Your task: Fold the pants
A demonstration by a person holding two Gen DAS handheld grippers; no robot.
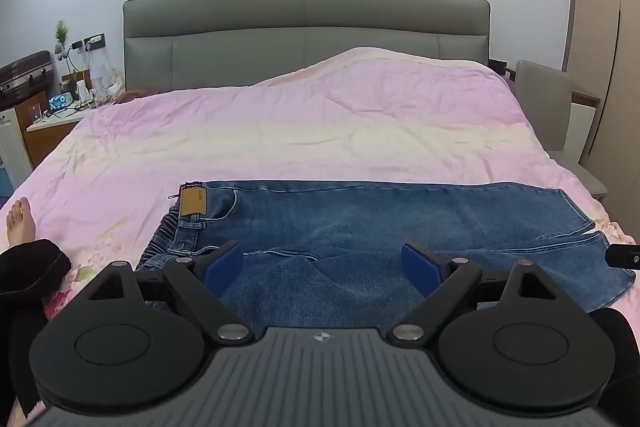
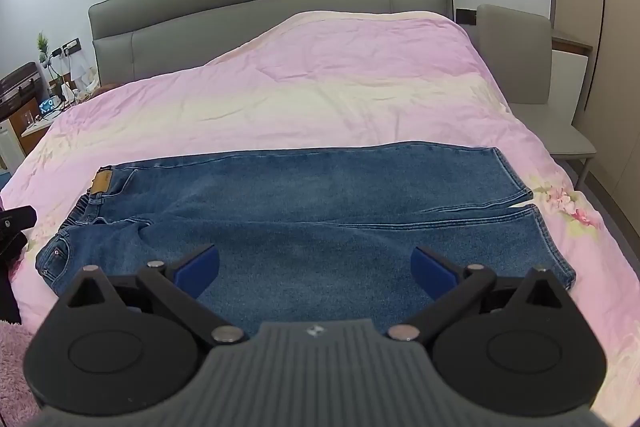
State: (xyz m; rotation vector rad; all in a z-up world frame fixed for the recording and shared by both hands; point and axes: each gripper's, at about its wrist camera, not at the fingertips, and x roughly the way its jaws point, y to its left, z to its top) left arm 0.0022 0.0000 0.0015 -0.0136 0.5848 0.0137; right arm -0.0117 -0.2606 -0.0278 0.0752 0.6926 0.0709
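Blue jeans [image 1: 360, 223] lie flat across the near part of the bed, waist to the left with a tan leather patch [image 1: 193, 202], leg hems to the right; they also show in the right wrist view [image 2: 320, 211]. One leg lies over the other, slightly offset. My left gripper [image 1: 322, 261] is open and empty, hovering over the near leg near the crotch. My right gripper [image 2: 314, 269] is open and empty over the near leg's middle. A tip of the right gripper [image 1: 622, 255] shows at the left wrist view's right edge.
The pink duvet [image 1: 304, 131] covers the bed up to a grey headboard [image 1: 304, 31]. A cluttered nightstand [image 1: 60, 107] stands left, a grey chair [image 2: 532, 75] right. A bare foot [image 1: 18, 223] and dark clothing [image 1: 32, 267] lie at the left.
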